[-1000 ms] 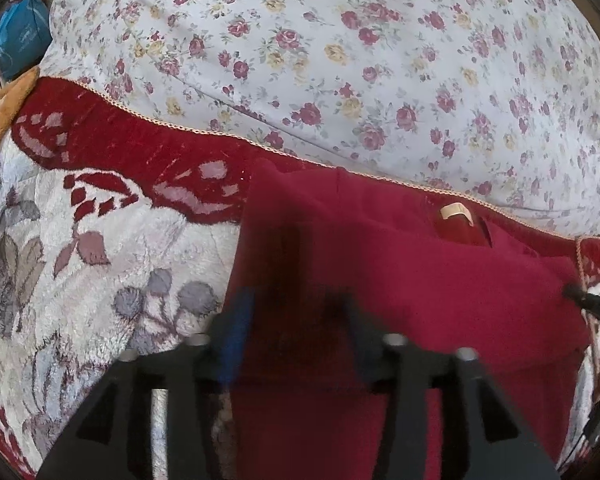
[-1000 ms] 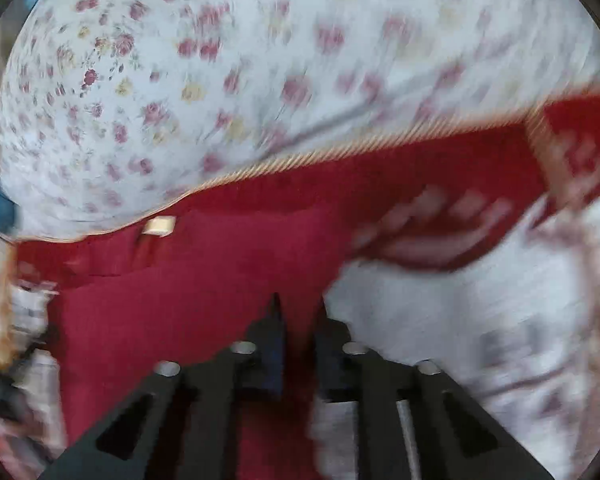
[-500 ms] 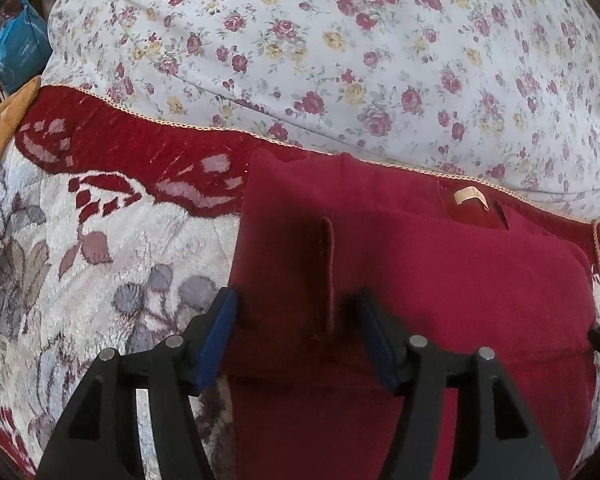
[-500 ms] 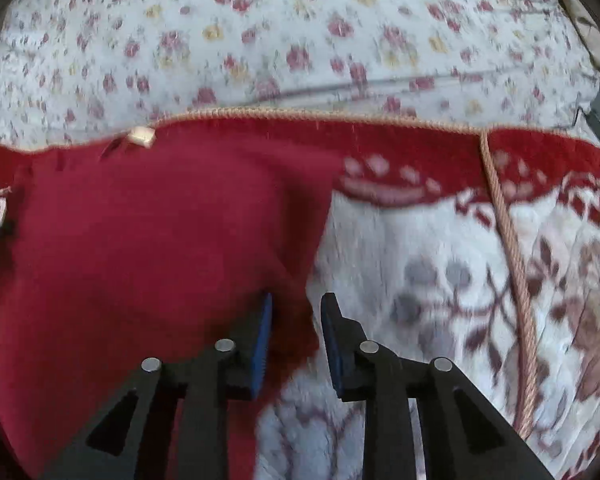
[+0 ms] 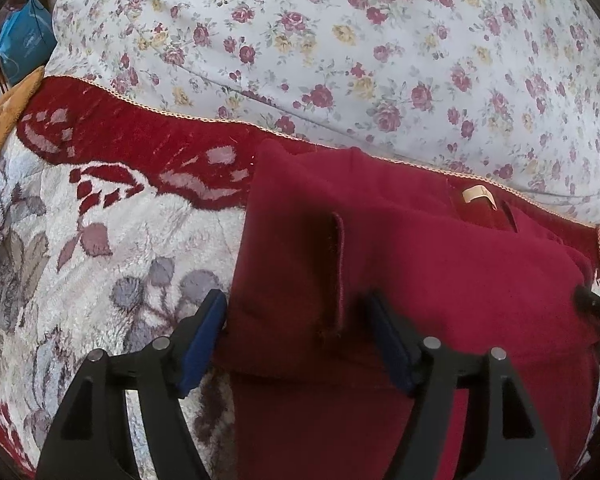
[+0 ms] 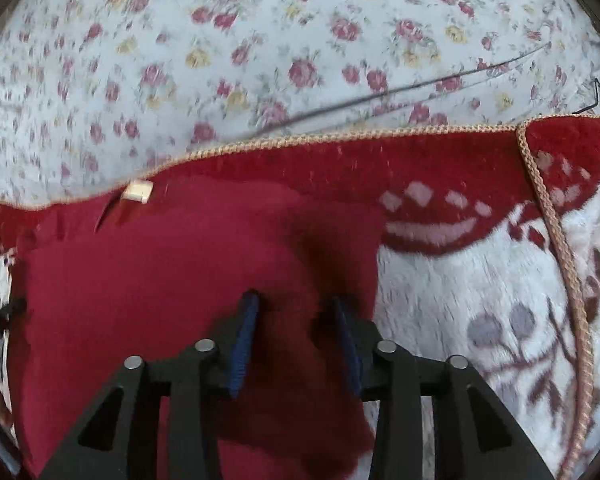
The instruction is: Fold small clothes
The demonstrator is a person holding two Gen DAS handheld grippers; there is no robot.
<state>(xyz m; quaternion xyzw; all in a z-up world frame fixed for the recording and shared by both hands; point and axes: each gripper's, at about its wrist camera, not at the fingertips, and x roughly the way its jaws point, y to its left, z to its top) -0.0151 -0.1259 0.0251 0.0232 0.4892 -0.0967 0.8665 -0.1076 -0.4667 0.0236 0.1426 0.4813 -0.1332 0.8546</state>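
Observation:
A dark red garment [image 5: 440, 280] lies folded on a red and white patterned blanket [image 5: 100, 248]; a beige label [image 5: 478, 196] shows near its far edge. My left gripper [image 5: 296, 332] is open over the garment's left part, its blue pads either side of a raised fold [image 5: 338, 272]. In the right wrist view the same garment [image 6: 160, 280] lies flat with the label [image 6: 138, 191] at its far left. My right gripper [image 6: 294, 316] is open over the garment's right edge, holding nothing.
A white floral sheet [image 5: 380, 48] covers the bed beyond the blanket's corded edge [image 6: 340, 140]. A blue bag [image 5: 24, 46] and an orange cloth [image 5: 4, 120] sit at far left. The other gripper's tip [image 5: 596, 308] shows at the right.
Both grippers opened: the left let go of the red cloth and the folded layer dropped flat; the right spread from nearly shut and moved left over the garment's right edge.

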